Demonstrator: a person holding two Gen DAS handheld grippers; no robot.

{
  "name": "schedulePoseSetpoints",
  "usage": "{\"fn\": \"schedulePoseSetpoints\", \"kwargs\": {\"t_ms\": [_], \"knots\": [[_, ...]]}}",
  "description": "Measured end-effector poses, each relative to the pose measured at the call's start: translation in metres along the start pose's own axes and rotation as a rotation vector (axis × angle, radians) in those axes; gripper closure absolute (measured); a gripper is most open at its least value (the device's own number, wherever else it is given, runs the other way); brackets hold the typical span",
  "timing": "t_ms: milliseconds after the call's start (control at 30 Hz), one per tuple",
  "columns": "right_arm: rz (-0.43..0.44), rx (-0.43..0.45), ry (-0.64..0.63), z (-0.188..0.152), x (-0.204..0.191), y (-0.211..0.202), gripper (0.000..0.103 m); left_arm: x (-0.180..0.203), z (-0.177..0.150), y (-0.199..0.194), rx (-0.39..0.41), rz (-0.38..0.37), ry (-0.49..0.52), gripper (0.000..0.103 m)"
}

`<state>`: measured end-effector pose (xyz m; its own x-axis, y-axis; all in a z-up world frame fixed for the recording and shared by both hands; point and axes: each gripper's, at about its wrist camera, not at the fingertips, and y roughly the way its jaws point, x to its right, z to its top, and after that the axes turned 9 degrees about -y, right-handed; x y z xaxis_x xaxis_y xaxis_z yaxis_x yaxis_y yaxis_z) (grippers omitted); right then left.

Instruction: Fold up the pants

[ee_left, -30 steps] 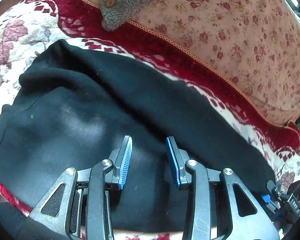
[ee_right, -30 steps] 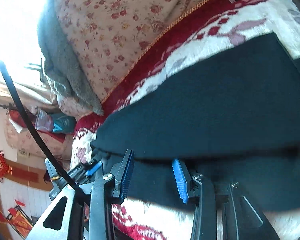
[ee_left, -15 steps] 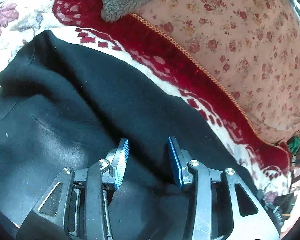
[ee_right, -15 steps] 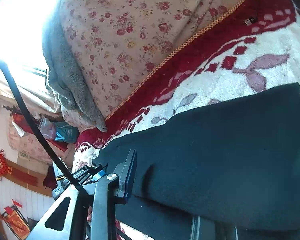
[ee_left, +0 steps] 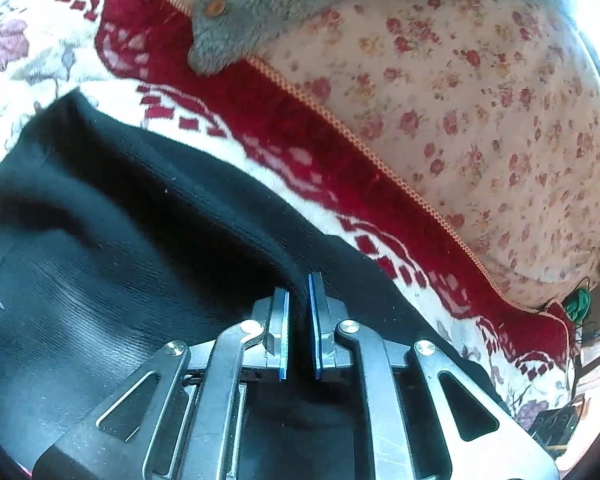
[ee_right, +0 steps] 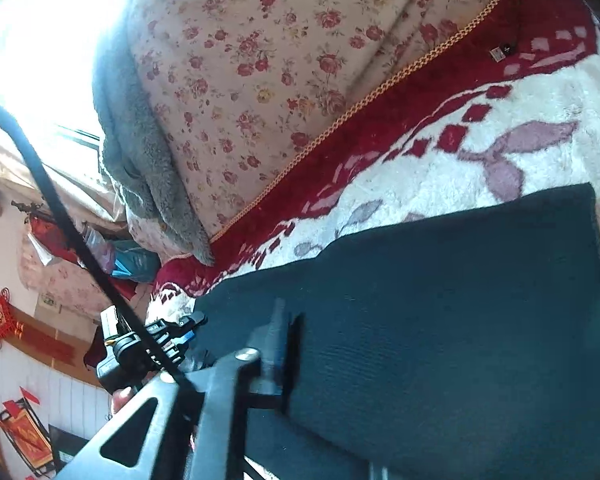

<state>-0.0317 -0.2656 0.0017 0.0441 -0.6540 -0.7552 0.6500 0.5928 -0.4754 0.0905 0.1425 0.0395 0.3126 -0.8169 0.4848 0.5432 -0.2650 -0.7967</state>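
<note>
Left claw [ee_left: 299, 304] is closed on a ridge of the black pants [ee_left: 100, 272], which lie on the red and white blanket [ee_left: 284, 160]. Right claw [ee_right: 288, 344]: one finger shows, pants cover the other; I cannot tell its state.

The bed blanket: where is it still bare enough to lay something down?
A bare strip of blanket runs between the black pants and the floral pillow. Nearer the left hand-held gripper, pants cover everything.

Both wrist views riding low and close over the black pants [ee_left: 148, 264], facing the floral cushion [ee_right: 268, 64]; shared: pants, red-white blanket [ee_left: 300, 148], grey fleece [ee_right: 140, 152].
</note>
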Motion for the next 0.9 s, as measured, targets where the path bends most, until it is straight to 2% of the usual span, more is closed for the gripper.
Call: {"fn": "schedulePoseSetpoints", "kwargs": {"t_ms": [300,533,600,700,767,833,900], "knots": [[0.002,0.064,-0.063,0.011,-0.016,-0.024,0.096,0.021,-0.014,-0.053,0.091,-0.057,0.106,0.098],[-0.042,0.1,-0.162,0.007,-0.038,-0.07,0.096,0.013,-0.054,-0.095,0.089,-0.106,0.177,0.098],[-0.059,0.089,-0.185,-0.003,-0.04,-0.08,0.096,0.006,-0.072,-0.097,0.095,-0.079,0.209,0.098],[-0.098,0.028,-0.173,-0.026,-0.026,-0.076,0.096,-0.008,-0.099,-0.081,0.093,0.01,0.262,0.098],[-0.133,-0.001,-0.082,-0.039,-0.002,-0.071,0.096,-0.018,-0.11,-0.063,0.059,0.062,0.258,0.098],[-0.109,-0.031,0.042,-0.049,0.021,-0.068,0.095,-0.026,-0.116,-0.055,0.042,0.076,0.248,0.098],[-0.103,-0.001,0.073,-0.051,0.028,-0.077,0.095,-0.028,-0.117,-0.054,0.042,0.067,0.241,0.098]]}}
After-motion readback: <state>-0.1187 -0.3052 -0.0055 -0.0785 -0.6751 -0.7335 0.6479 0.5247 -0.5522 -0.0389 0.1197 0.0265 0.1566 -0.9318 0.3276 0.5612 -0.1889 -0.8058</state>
